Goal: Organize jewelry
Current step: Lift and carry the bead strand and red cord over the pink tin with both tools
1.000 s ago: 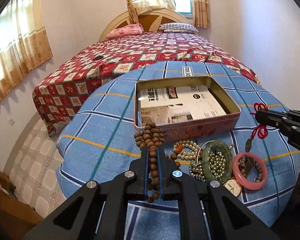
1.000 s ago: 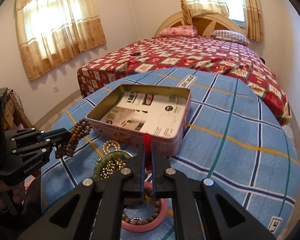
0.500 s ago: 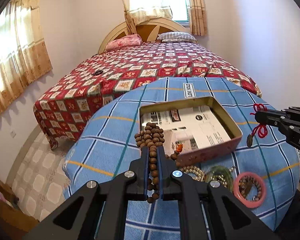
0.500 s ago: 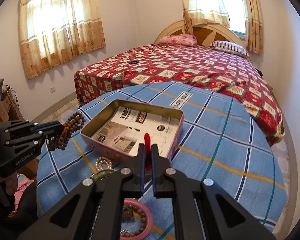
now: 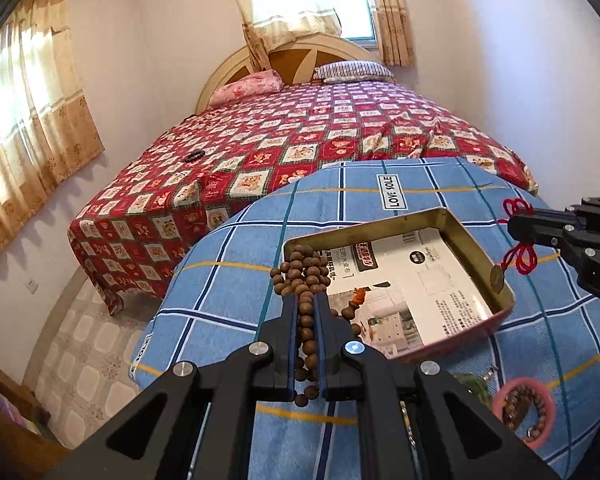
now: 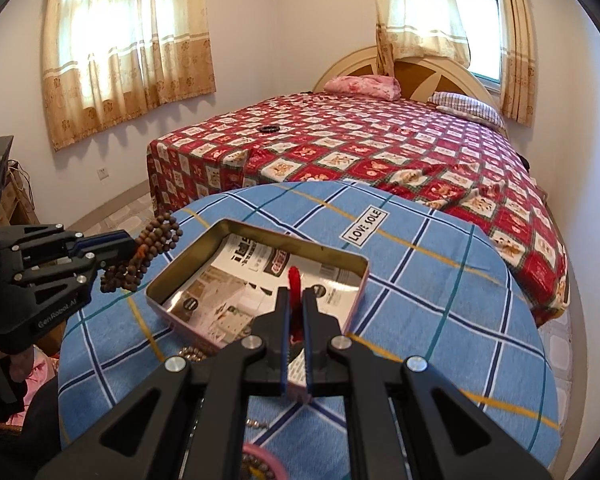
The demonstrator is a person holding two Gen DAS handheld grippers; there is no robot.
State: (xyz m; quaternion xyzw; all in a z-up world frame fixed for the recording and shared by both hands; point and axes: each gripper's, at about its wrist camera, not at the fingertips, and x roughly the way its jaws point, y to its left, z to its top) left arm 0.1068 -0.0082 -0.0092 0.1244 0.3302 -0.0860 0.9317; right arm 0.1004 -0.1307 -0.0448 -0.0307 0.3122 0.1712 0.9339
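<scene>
My left gripper is shut on a brown wooden bead string and holds it above the near left corner of the open pink tin. From the right wrist view the left gripper and beads hang just left of the tin. My right gripper is shut on a red cord above the tin's near edge. In the left wrist view the right gripper holds the red cord with a dark pendant dangling over the tin's right rim.
The tin is lined with printed paper and sits on a round table with a blue checked cloth. A pink bangle with a bead bracelet inside lies near the front edge. A bed with a red quilt stands behind the table.
Both grippers have risen and moved forward over the tin with their loads. The loose jewelry on the cloth has dropped toward the bottom of both views.
</scene>
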